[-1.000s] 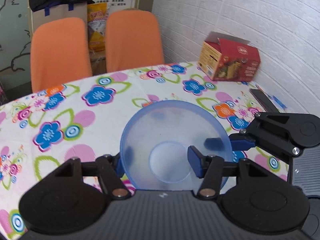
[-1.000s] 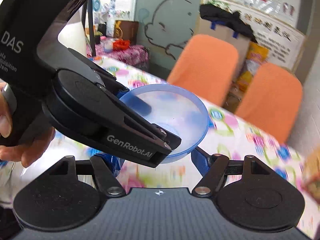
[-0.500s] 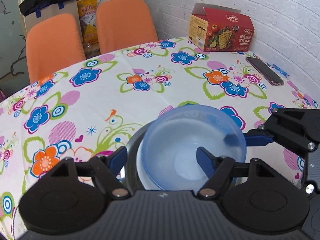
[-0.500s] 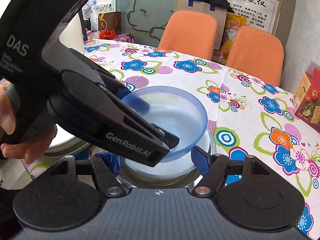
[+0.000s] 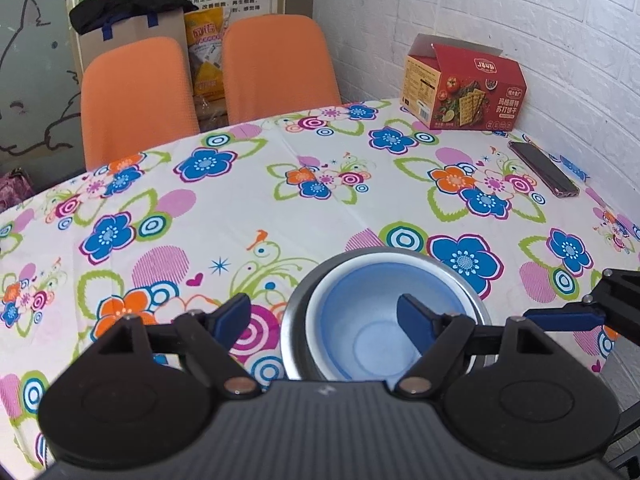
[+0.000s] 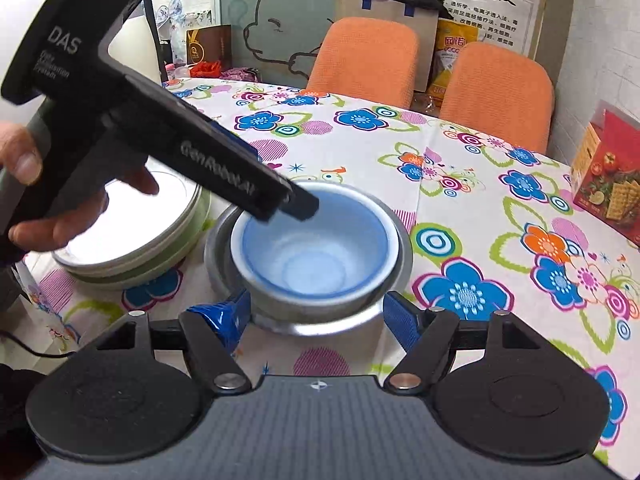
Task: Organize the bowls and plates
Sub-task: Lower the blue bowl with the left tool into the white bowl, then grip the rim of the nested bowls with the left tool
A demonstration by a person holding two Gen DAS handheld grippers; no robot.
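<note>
Three bowls sat nested on the floral tablecloth [image 5: 280, 216]: blue bowl [image 6: 316, 248] inside a white bowl [image 6: 237, 240], inside a steel bowl [image 6: 394, 232]. Left gripper [image 5: 324, 316] was wide open, holding nothing, one finger over the blue bowl. Right gripper [image 6: 316, 316] was wide open, empty, near the steel rim. Stacked plates [image 6: 132, 240] lay just beside.

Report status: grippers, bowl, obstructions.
Left gripper open, one finger inside blue bowl. Right gripper open, empty. Bowl nested in white bowl, in steel bowl. Plate stack beside, apart.
</note>
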